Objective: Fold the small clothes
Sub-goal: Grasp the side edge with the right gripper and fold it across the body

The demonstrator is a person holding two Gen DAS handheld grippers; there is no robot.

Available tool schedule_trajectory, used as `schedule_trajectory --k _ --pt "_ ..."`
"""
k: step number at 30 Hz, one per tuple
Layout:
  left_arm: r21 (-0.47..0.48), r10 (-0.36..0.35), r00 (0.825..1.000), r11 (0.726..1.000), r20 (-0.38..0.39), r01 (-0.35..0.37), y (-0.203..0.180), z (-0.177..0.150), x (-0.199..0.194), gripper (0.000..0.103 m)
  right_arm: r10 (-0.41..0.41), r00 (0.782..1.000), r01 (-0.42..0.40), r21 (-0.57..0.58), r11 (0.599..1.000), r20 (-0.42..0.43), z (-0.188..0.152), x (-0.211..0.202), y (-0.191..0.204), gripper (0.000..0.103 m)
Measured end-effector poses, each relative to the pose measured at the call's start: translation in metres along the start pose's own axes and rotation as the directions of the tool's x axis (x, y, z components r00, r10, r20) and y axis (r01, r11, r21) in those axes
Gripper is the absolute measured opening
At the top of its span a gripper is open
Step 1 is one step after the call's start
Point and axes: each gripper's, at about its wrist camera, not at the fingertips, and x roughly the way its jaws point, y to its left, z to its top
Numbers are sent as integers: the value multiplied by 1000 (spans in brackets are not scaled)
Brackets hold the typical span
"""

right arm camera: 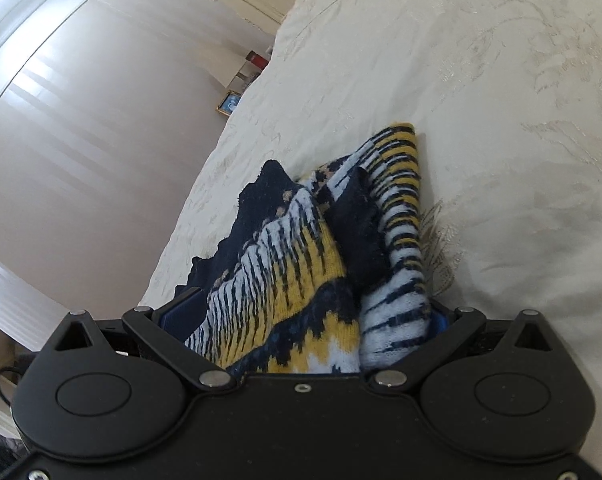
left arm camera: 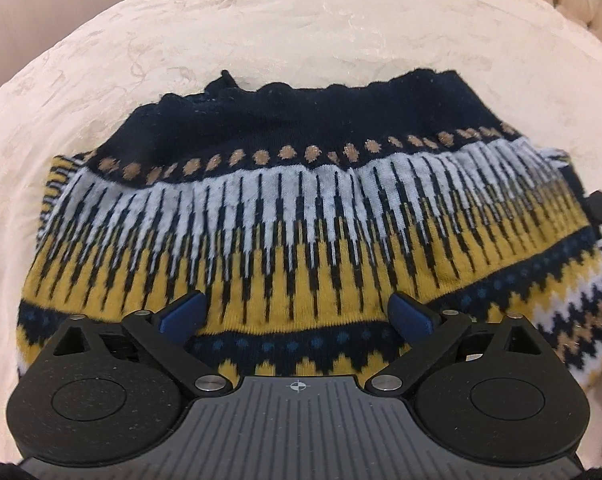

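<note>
Your left gripper is spread wide, its two blue pads well apart and poised over the near part of the knitted garment, with nothing pinched between them; whether the pads touch the knit cannot be told from that view. Your right gripper has a thick bunch of the same garment lying between its fingers, the cloth filling the gap from the left blue pad to the right one, which is almost hidden behind the knit, so whether it is truly clamped on the cloth cannot be told. In the left wrist view the garment lies spread across the cream bedspread straight ahead of your left gripper, its dark navy edge farthest away and its yellow band nearest the pads, while a black part of your other tool shows at the right edge of that view beside the cloth. In the right wrist view the garment runs forward from the fingers in a folded, rumpled ridge, its far tip lying on the bedspread. The knit is patterned in bands: plain navy with a wavy edge, a row of tan dots, long pale and black spikes, mustard yellow, a navy stripe with blue dots, and white and navy zigzags at the right side
</note>
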Motion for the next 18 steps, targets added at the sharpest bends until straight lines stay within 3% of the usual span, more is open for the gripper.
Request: schedule_trajectory --k 5,6,9,15,18 --pt "-5 -49 999 999 0 49 10 -20 -23 96 24 1000 -24 14 1000 9 1 -3 -4 103" --pt "-13 -56 998 998 2 56 14 -24 -28 91 26 1000 -26 9 1000 10 0 -3 -3 103" --pt "-70 -68 998 995 3 68 32 -32 -41 90 30 999 -30 -17 999 11 -1 -5 -3 103" --pt "-108 -17 998 994 57 23 77 -33 -71 90 25 999 -24 -55 998 32 -7 -4 3 101" --pt "-136 -16 997 990 73 26 95 -26 -80 90 2 1000 1 -75 997 30 -10 -2 6 76"
